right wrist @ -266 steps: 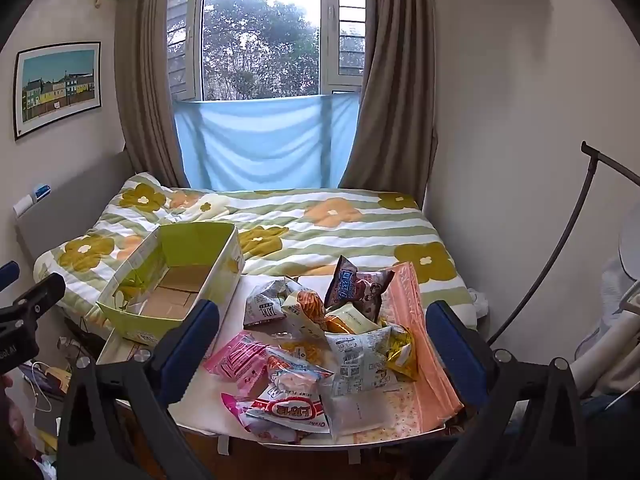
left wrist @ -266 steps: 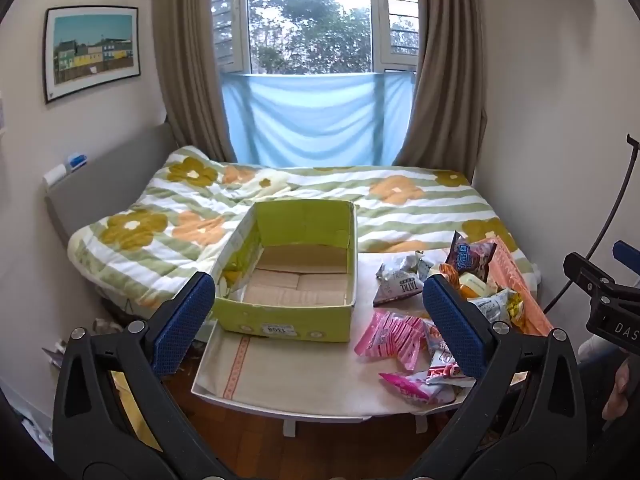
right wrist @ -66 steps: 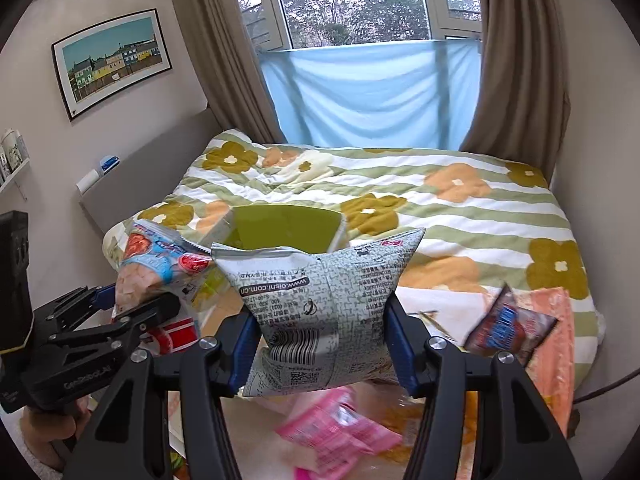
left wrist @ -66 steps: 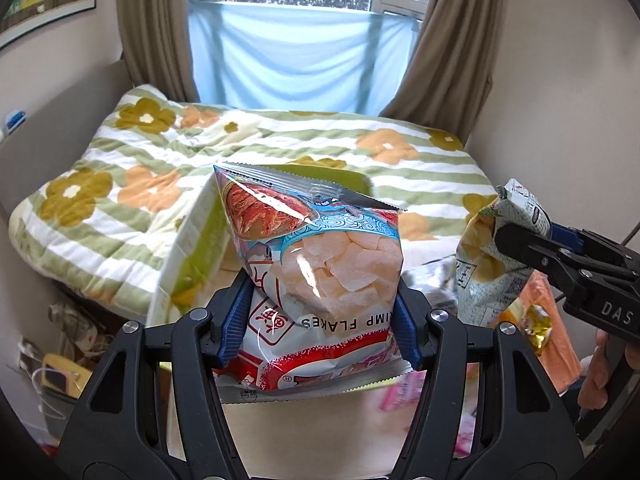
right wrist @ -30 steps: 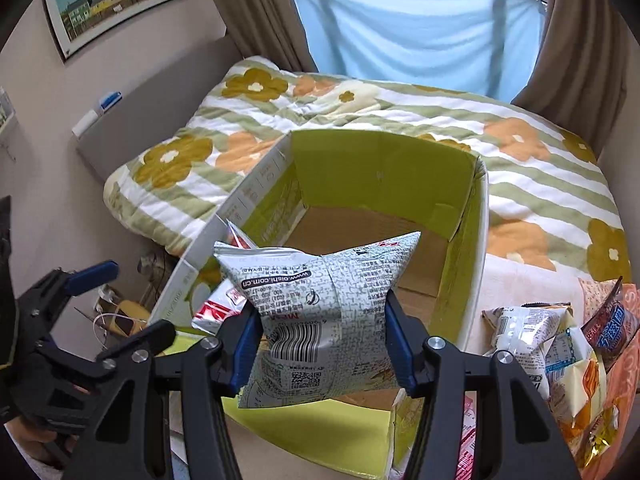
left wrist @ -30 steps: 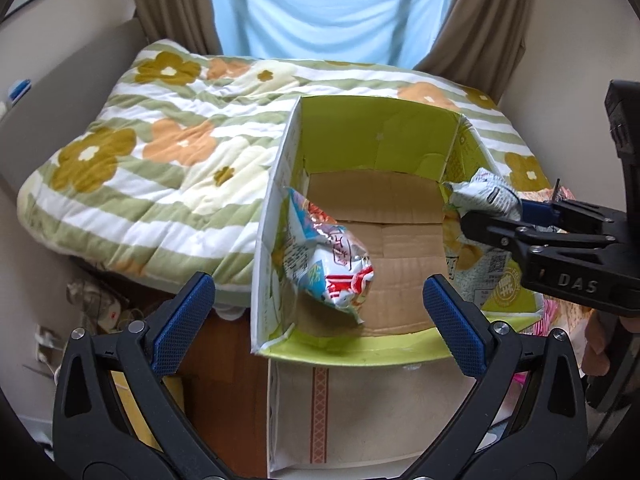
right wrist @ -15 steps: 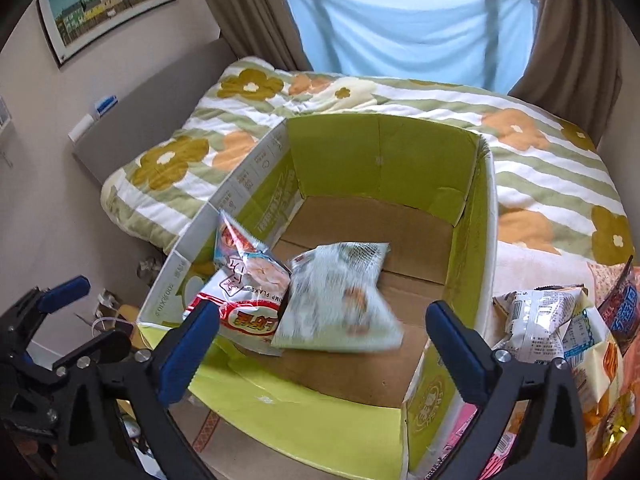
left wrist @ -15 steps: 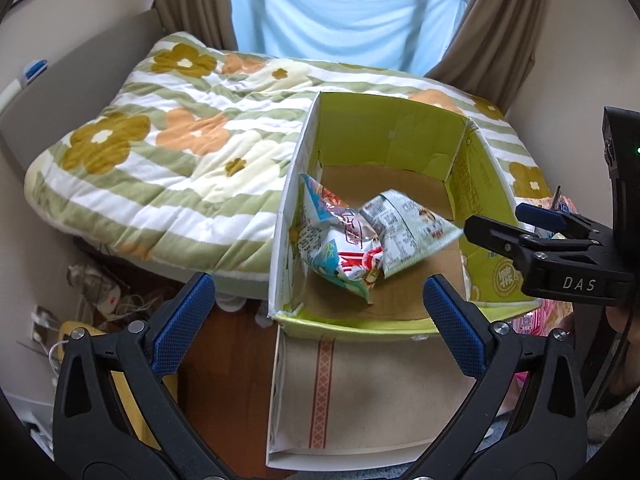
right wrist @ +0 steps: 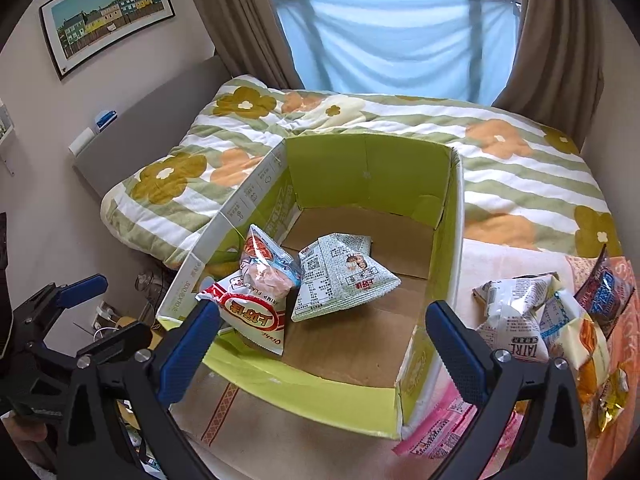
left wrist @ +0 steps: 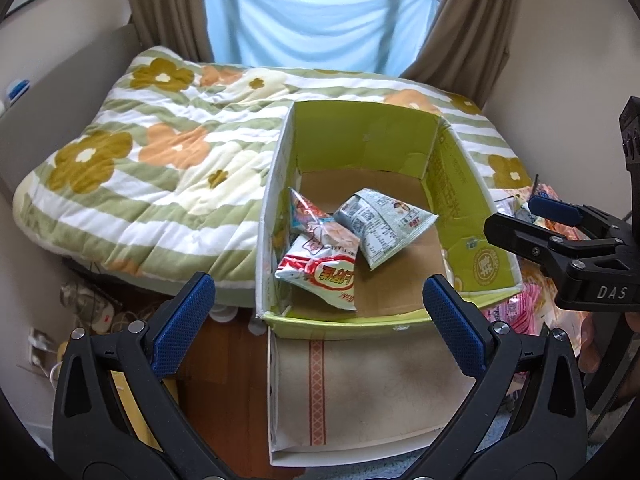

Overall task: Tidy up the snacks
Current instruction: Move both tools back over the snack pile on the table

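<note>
A green cardboard box (left wrist: 460, 216) (right wrist: 452, 264) stands open on the white table. Two snack bags lie inside it: a red-and-white shrimp flakes bag (left wrist: 320, 268) (right wrist: 256, 300) against the left wall, and a grey printed bag (left wrist: 380, 228) (right wrist: 340, 276) leaning on it. My left gripper (left wrist: 316, 320) is open and empty, hovering above the box's near edge. My right gripper (right wrist: 320, 344) is open and empty too, above the box's near right corner; in the left wrist view it shows at the right edge (left wrist: 560, 240). Loose snack bags (right wrist: 520, 320) lie right of the box.
A bed with a flowered green-striped quilt (left wrist: 160, 160) (right wrist: 520, 160) lies behind and left of the table. Pink packets (right wrist: 440, 428) lie by the box's near right corner. The white table (left wrist: 360, 392) has a bare stretch in front of the box. Cables lie on the floor (left wrist: 92, 308) at left.
The right gripper let go of the grey printed bag, which dropped into the box beside the shrimp flakes bag. Both grippers have drawn back slightly from the box.
</note>
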